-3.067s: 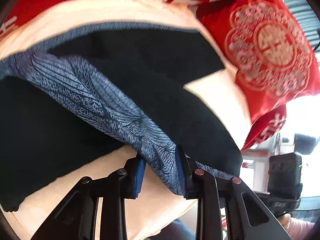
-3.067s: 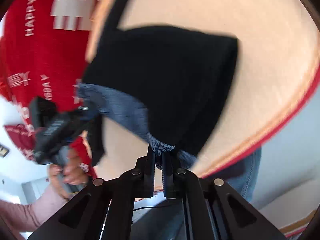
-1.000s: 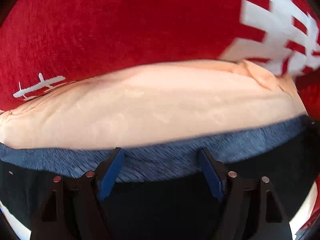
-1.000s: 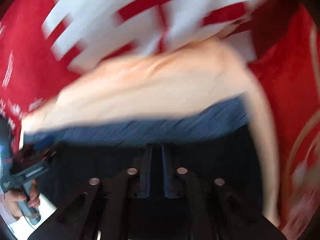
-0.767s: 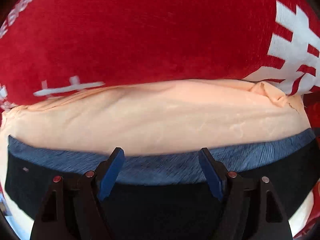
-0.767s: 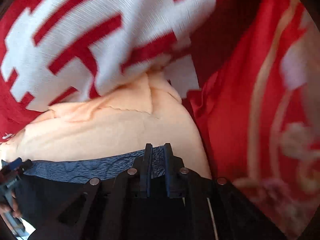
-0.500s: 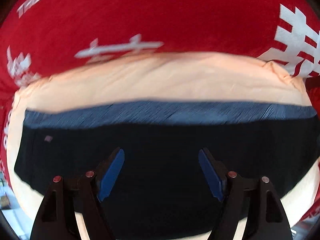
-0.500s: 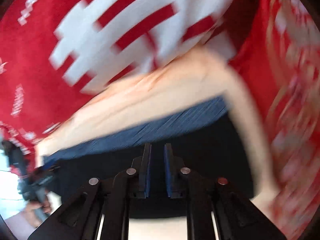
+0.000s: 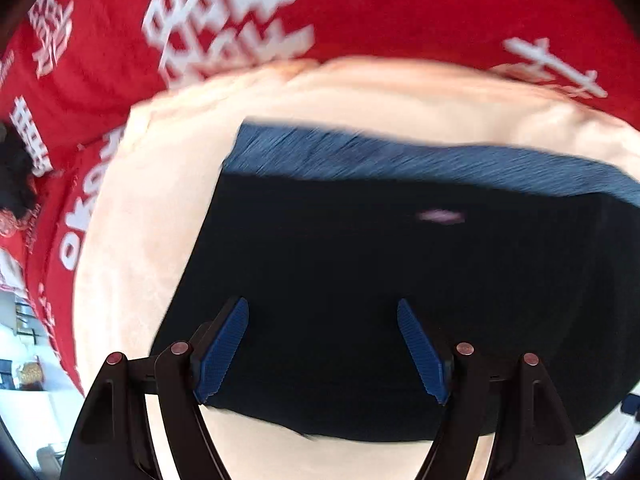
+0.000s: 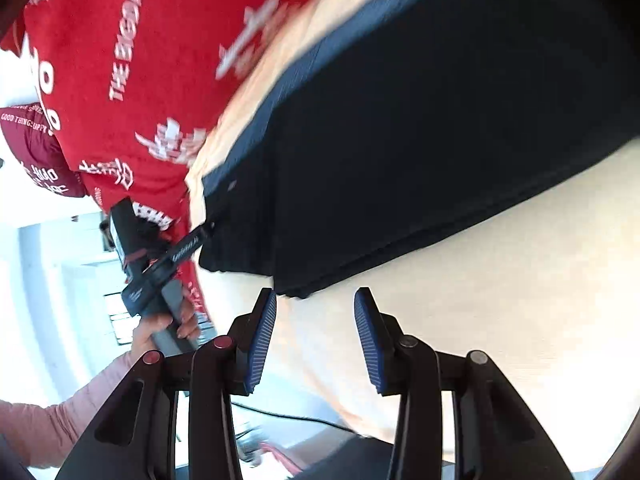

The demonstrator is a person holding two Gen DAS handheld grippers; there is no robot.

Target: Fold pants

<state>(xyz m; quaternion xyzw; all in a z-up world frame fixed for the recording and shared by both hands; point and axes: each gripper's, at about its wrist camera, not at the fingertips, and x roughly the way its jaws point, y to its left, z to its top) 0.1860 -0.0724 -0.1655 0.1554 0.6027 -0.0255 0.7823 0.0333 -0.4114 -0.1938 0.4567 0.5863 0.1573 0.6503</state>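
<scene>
The black pants lie folded flat on a peach cloth, with a blue patterned band along their far edge. My left gripper hovers over the near part of the pants, its jaws wide and opening, gripping nothing. In the right wrist view the pants fill the upper right. My right gripper sits over bare peach cloth just short of the pants' near corner. Its jaws are opening, with nothing between them.
A red blanket with white lettering lies beyond and left of the peach cloth, also visible in the right wrist view. A hand in a pink sleeve holds the other gripper's handle at the pants' left edge. A cable runs below.
Both grippers have drawn back from the pants' far blue edge towards the near side. The right jaws, shut on that edge a second ago, have let go and spread.
</scene>
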